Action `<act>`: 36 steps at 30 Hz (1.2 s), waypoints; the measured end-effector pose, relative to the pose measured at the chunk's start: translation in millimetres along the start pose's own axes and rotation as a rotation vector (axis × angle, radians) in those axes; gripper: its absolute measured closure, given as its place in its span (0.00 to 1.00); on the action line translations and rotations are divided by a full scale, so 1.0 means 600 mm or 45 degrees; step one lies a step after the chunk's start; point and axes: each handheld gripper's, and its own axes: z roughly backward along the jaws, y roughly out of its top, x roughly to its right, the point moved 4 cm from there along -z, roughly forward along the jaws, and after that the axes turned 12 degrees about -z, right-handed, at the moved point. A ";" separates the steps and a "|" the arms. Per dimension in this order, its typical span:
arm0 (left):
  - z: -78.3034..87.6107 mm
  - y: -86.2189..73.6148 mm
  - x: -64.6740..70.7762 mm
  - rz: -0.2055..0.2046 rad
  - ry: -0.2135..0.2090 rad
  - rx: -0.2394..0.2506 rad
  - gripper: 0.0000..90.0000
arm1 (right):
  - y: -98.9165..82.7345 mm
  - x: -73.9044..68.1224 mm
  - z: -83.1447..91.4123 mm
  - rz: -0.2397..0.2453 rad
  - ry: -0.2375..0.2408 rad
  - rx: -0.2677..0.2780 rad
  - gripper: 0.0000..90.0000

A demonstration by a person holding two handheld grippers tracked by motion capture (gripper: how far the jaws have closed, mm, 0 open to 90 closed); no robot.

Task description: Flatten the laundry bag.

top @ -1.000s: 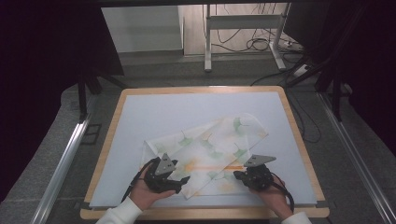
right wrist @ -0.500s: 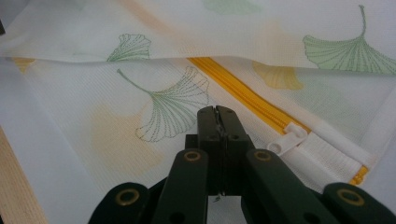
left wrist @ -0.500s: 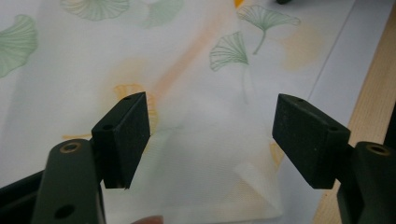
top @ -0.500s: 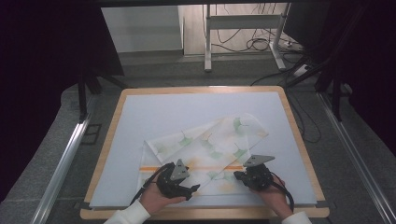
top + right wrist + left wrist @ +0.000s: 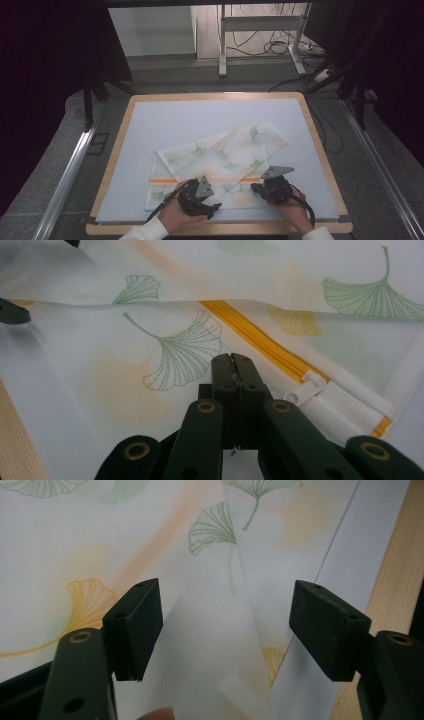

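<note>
Lying rumpled: ginkgo-print mesh bag [image 5: 220,160], orange zipper [image 5: 260,342]; left gripper [image 5: 225,630] jaws wide, right gripper [image 5: 233,371] jaws pinching bag.

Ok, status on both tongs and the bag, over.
Left tongs open above the mesh zipper bag. Right tongs shut on its near edge, beside the yellow zipper. Nothing in the way on the white mat.
</note>
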 end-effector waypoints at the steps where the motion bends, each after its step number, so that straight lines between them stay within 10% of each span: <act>1: -0.004 0.000 0.001 0.002 0.004 -0.007 0.33 | 0.000 0.000 0.000 -0.002 0.002 0.000 0.99; 12: -0.012 -0.003 -0.006 0.017 0.013 -0.018 0.41 | 0.000 0.000 0.000 0.000 0.002 -0.002 0.99; 17: -0.012 -0.004 -0.010 0.044 -0.047 -0.007 0.57 | 0.000 0.000 0.000 -0.001 -0.003 -0.003 0.99; 36: -0.009 -0.007 -0.029 0.065 0.019 0.002 0.97 | 0.000 0.000 0.000 0.002 0.005 -0.005 0.99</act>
